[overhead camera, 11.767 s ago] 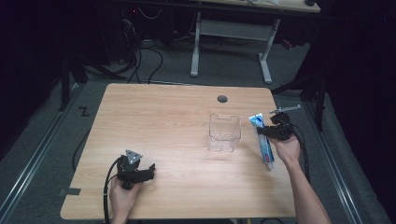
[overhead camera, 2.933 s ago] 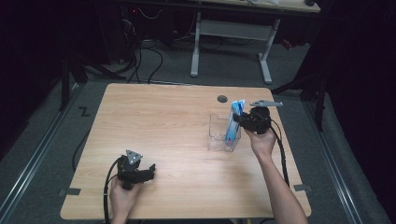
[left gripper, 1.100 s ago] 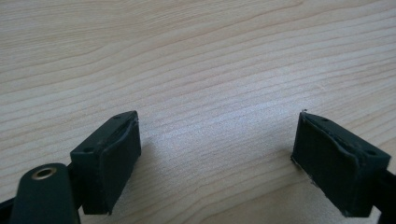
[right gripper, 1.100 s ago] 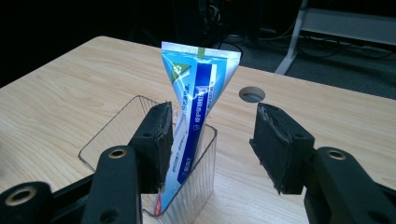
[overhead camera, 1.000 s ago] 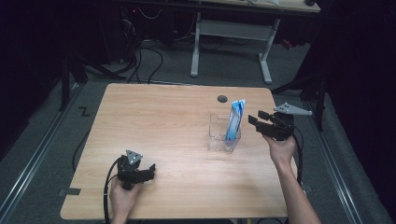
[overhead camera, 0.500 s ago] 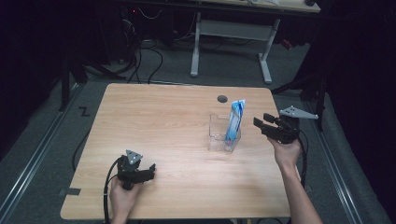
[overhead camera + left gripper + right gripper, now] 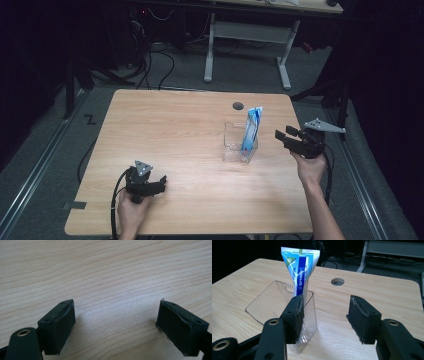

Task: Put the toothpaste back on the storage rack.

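Currently my right gripper has its fingers spread apart, holding nothing, just right of the clear container. Toothpaste tube stands upright inside that container, against its right wall, crimped end up. My left gripper rests low on the desk, fingers wide apart, well apart from the container.

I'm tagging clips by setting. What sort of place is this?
Probably a lab or workshop: a wooden table with a cable hole, cables on the floor behind, a desk frame, dark surroundings.
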`<state>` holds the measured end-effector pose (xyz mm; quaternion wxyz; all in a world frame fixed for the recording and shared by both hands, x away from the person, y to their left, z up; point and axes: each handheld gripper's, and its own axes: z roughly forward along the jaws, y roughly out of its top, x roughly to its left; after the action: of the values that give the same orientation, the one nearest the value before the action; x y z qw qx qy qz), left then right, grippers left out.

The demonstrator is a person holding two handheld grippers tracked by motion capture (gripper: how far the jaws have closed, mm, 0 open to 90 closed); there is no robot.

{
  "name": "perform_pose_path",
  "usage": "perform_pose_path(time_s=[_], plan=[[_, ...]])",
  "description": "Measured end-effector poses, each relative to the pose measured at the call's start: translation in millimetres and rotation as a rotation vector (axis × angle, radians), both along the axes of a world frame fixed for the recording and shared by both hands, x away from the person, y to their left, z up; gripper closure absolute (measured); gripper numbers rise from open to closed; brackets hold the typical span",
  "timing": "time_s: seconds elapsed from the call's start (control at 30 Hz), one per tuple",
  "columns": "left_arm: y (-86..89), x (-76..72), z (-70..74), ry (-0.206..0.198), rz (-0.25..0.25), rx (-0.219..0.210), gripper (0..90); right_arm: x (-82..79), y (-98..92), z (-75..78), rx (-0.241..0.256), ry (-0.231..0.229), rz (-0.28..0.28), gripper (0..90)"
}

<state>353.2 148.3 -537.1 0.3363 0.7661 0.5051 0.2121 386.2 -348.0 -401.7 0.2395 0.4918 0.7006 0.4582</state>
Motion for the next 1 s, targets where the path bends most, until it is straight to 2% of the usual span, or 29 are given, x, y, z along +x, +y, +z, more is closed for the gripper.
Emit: perform_pose_path(time_s=[0.47, 1.0], plan=[[0.0, 0.0, 0.0, 0.0, 0.0, 0.0, 15.5, -16.2, -5.1, -5.7, 0.01, -0.007, 0.006, 45.2], [0.1, 0.0, 0.0, 0.0, 0.0, 0.0, 15.5, -31.4, -6.9, -21.0, 0.024, 0.005, 0.012, 44.3]])
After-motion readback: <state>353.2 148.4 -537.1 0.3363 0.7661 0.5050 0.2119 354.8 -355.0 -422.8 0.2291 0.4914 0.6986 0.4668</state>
